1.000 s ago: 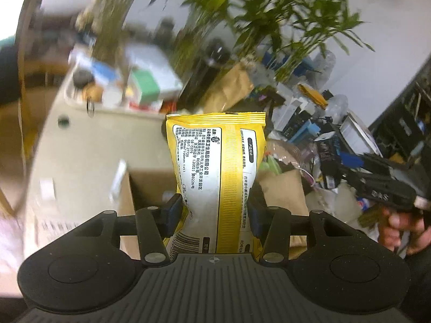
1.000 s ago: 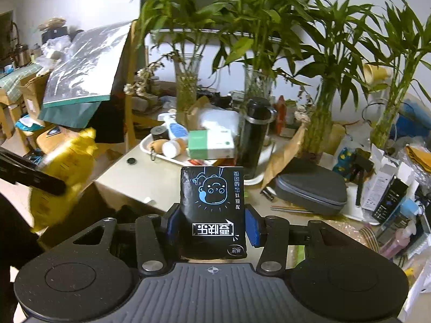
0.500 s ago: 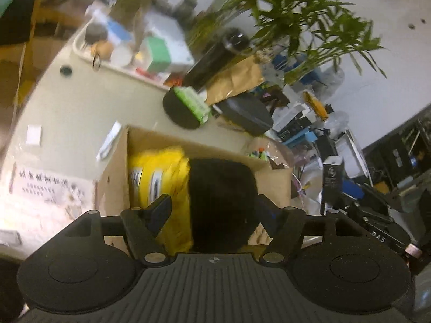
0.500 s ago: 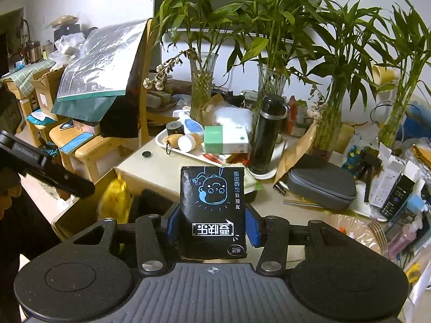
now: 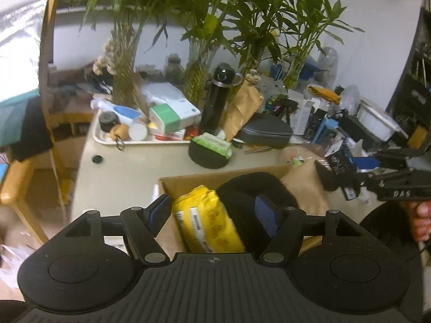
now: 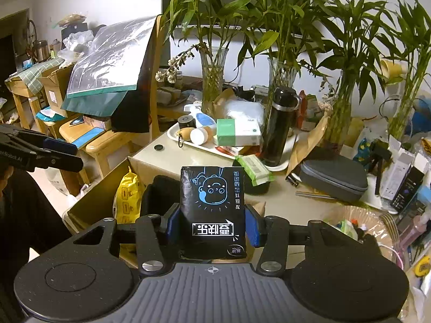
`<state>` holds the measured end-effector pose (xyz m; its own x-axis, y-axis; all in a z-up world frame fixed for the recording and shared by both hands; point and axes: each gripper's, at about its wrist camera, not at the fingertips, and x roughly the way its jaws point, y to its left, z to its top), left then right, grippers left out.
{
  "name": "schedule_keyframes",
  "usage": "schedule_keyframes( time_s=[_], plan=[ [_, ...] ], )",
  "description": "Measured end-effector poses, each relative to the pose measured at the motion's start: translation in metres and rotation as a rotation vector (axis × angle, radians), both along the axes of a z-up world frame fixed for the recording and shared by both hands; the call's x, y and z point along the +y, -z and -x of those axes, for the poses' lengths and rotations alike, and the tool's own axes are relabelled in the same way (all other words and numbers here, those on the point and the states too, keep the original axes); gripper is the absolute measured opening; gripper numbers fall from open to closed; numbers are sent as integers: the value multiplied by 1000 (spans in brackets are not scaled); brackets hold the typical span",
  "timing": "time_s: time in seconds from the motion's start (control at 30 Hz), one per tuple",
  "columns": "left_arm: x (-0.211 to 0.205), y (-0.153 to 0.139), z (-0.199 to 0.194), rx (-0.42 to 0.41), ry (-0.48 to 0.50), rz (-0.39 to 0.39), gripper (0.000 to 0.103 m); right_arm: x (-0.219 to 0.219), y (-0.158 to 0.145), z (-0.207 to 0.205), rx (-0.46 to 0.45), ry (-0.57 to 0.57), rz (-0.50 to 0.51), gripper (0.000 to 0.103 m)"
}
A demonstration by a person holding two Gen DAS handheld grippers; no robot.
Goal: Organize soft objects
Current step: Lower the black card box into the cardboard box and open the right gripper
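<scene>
Left tongs (image 5: 212, 211) are spread wide with nothing between the pads, hanging just above the cardboard box (image 5: 172, 185). The yellow pack (image 5: 208, 227) lies in the box at the left tongs' 12 o'clock, leaning against a black soft item (image 5: 258, 188) at its 2 o'clock. I read that as the drop done: the jaws are wide so the pack sits free, resting on the black item instead of flopping flat.

Right tongs (image 6: 212, 222) are narrow, clamped on the black pack (image 6: 212, 210), which stands upright with the pads on both side edges. A side grip makes sense to me: a soft pack bends less when pinched across its width, and the bottom edge is free to go in first. In the right view the box (image 6: 99, 202) is at 10 o'clock and below, with the yellow pack (image 6: 126, 199) visible inside and the left tongs (image 6: 54, 156) at 9 o'clock.

My call: the black pack goes in next, into the space at the box's near side. Left tongs should clear away first; they're close to the opening.
</scene>
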<state>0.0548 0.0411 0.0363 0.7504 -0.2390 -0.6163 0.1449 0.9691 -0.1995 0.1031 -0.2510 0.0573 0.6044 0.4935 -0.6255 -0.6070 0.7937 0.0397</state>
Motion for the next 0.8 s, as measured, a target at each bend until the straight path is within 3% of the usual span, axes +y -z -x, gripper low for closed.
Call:
schedule_keyframes(
  time_s=[0.27, 0.8],
  plan=[
    [7, 4, 17, -32, -15, -52, 68, -4, 7, -2, 43, 23, -14, 52],
    [9, 7, 12, -32, -30, -3, 68, 10, 9, -18, 85, 24, -33, 52]
  ],
)
